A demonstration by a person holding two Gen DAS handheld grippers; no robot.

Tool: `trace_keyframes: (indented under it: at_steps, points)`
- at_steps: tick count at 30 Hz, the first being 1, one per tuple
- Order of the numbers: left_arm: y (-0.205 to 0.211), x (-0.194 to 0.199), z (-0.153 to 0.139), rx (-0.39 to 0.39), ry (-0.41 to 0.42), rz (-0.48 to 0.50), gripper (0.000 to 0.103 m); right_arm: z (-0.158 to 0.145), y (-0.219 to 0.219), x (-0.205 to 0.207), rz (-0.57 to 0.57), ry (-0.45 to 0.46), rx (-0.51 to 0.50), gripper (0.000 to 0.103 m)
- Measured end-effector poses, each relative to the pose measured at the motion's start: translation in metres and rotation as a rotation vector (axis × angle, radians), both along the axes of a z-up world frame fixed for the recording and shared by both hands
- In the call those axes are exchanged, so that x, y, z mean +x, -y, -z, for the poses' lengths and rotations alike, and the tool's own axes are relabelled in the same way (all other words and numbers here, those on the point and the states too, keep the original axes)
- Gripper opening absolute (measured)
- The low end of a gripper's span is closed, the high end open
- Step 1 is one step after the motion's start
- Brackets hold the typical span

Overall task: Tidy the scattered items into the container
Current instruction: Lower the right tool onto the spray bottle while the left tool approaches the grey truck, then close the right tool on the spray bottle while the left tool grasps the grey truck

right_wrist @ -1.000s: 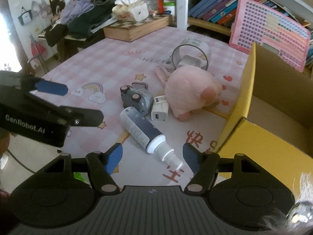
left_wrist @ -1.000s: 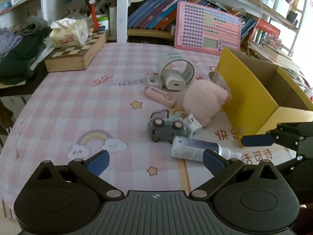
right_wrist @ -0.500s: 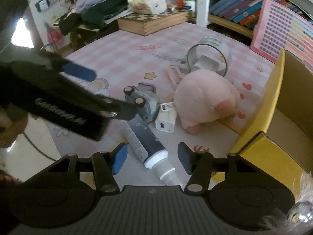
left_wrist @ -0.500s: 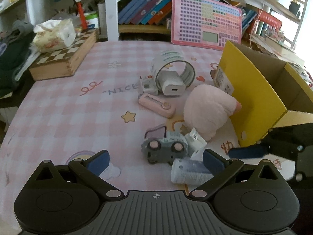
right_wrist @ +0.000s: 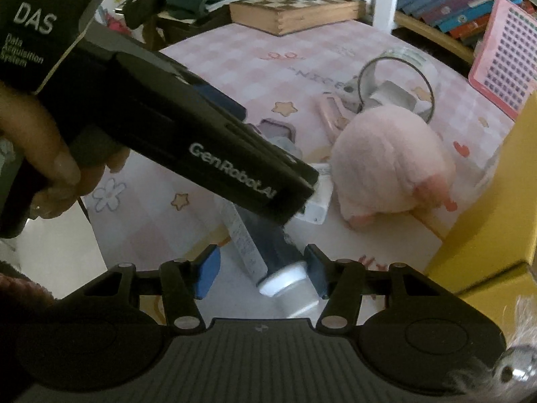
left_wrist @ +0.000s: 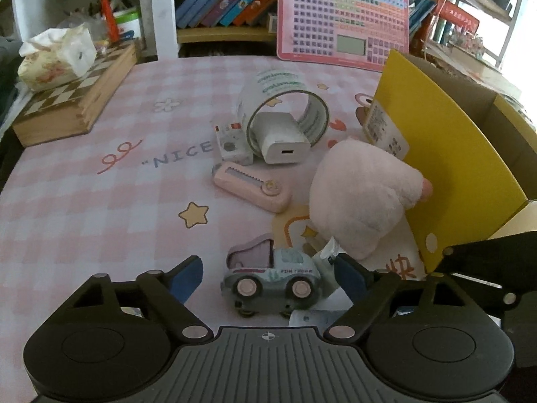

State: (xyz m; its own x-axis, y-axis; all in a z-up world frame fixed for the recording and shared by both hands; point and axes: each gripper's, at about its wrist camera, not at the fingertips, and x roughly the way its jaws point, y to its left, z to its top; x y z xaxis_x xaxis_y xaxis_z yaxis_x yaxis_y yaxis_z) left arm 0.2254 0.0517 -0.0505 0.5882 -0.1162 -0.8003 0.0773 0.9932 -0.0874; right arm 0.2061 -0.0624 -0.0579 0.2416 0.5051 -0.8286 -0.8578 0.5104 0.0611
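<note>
The toy truck (left_wrist: 273, 277) lies on the desk (left_wrist: 84, 201), between the closing jaws of the left gripper (left_wrist: 268, 273), pads not yet touching it. Just beside it the spray bottle (right_wrist: 268, 252) lies between the right gripper's (right_wrist: 261, 272) partly open fingers, the right pad at its collar. Behind sit a pink plush (left_wrist: 362, 198) against the yellow box (left_wrist: 446, 154).

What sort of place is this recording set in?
Probably a child's room or family study at home: a pink cartoon-print tablecloth, shelves of books, a plush toy and a toy car.
</note>
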Motion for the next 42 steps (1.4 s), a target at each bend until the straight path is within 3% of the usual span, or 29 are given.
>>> trace_keyframes:
  at_steps: [4,9,18,22,25,35,42]
  points:
    - [-0.004,-0.002,0.0,-0.014,-0.011,0.012,0.085,0.001,-0.003,-0.001,-0.017,0.008,0.002,0.054]
    - [-0.015,0.0,0.004,0.043,-0.051,-0.049,0.068,0.002,-0.005,0.0,-0.017,0.004,0.007,0.053]
    - [-0.003,0.012,0.011,0.086,-0.045,0.022,0.068,0.003,-0.01,0.003,-0.064,0.01,0.009,0.052]
    - [-0.007,0.012,0.014,0.091,-0.043,0.006,0.062,0.003,-0.008,0.002,-0.068,0.026,0.001,0.042]
    - [-0.011,0.009,0.013,0.061,-0.037,-0.027,0.062,0.002,-0.007,0.001,-0.064,0.036,-0.005,0.032]
    - [-0.021,-0.015,-0.011,0.011,0.027,-0.02,0.062,-0.006,-0.001,-0.01,0.003,0.058,0.001,0.031]
    - [-0.023,-0.036,-0.033,-0.034,0.075,0.006,0.062,-0.023,0.011,-0.017,0.11,0.067,0.043,0.031]
